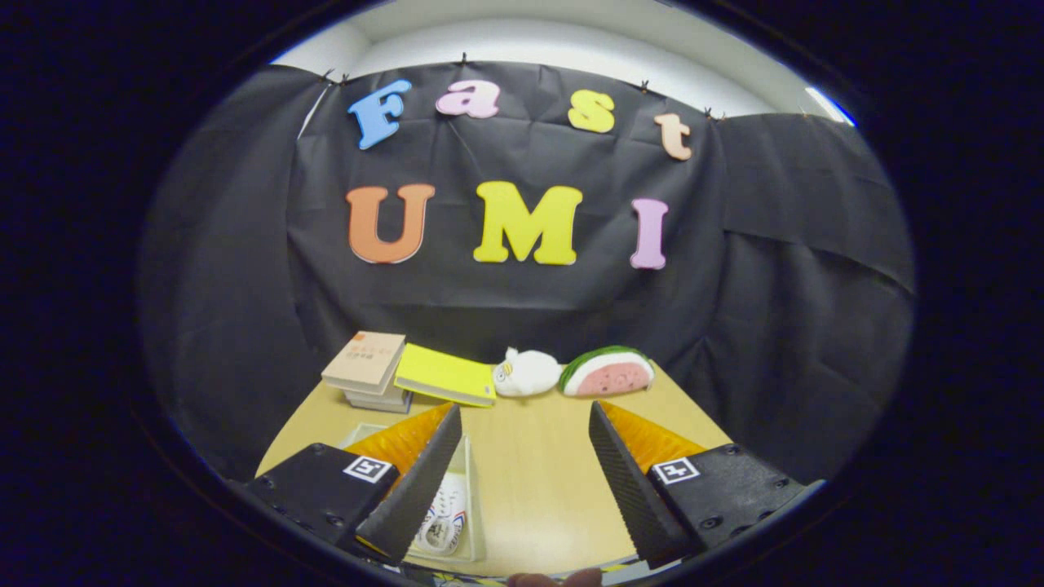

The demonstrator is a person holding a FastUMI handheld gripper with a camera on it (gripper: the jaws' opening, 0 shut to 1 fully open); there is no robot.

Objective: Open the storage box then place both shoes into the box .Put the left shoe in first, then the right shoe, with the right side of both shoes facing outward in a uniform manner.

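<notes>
With your gripper (522,481) fingers spread wide and empty, treat the clear storage box (471,497) as light, rigid and slippery; grip its rim.

Colours here are pretty cheerful: the pale wood-grain desk (530,481) has a light tan look with faint streaks. At the back there's a beige-covered book (364,361) with an orange corner mark, sitting on a whitish stack, and a bright yellow notebook (444,374) next to it. Then a white plush toy (526,372) and a watermelon-slice cushion (608,372), green rind, white band, pink flesh with dark seeds. The clear plastic storage box (457,505) shows a white shoe (440,522) with dark and reddish markings inside.
</notes>
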